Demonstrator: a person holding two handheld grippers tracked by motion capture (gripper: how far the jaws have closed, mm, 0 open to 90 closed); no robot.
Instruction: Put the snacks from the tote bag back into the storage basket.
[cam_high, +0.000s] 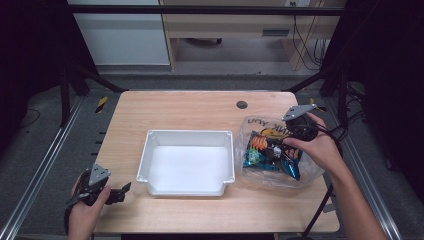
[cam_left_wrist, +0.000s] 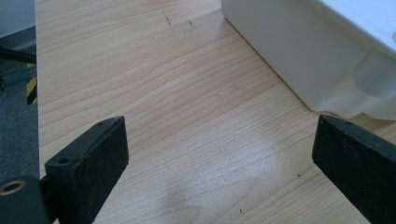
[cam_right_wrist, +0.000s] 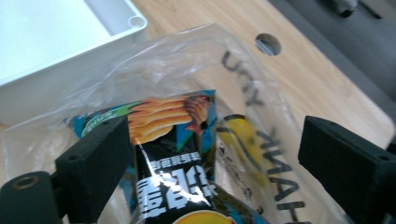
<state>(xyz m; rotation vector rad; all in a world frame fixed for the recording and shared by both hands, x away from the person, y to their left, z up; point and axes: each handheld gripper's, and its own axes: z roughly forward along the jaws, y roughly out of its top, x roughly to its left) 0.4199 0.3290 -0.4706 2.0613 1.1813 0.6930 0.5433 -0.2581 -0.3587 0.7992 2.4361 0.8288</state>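
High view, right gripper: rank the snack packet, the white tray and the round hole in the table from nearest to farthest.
From the right gripper:
1. Snack packet, right beneath it inside the clear plastic bag.
2. Round hole, toward the table's far edge.
3. White tray, at the table's middle; its near rim rivals the hole, so the order is close.

We see a light wooden table with rounded corners (cam_high: 200, 107) standing on a grey floor (cam_high: 45, 145). Beyond it stand a pale wooden desk (cam_high: 235, 22) and a white panel (cam_high: 125, 37); black frame bars (cam_high: 200, 10) cross overhead.
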